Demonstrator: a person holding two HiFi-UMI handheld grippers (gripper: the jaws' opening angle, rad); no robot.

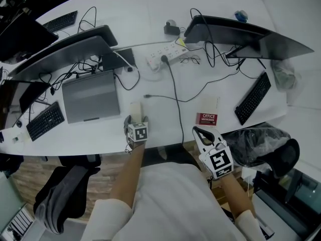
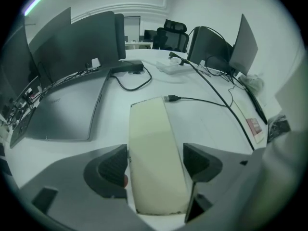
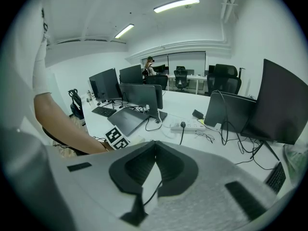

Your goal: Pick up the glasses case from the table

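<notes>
Two tools in view, only the left one is on the job. Left tool (image 2: 155,165) is open and straddles the glasses case (image 2: 156,153): one jaw on each long side. Left jaw is at or just touching the case wall, and there's a thin gap at the right jaw. No clamp as far as I can tell, and the case sits flat on the bench (image 1: 150,14).

Right tool (image 3: 155,148) has its jaws together and nothing in them. It's parked well to the right of the laptop (image 2: 62,112), off the bench's near edge.

Case location: just right of the closed laptop, long axis running away from the person, parallel to the laptop's side edge.

Doing the grasp well, my read:
- The jaws sit near the case's near end. Slide forward towards mid-length first, else it will likely tip on lift.
- Close evenly on both long walls and keep the tool square to the case.
- Lift straight up. The USB plug (image 2: 172,98) lies just beside the far corner, on the side away from the laptop, so don't drag into it.

Case appearance: pale cream, long, with a gently domed top and squared ends. There's dark scuffing along the near edge. Looks like a hard shell with a smooth surface, so expect it could slip under a light pinch.
</notes>
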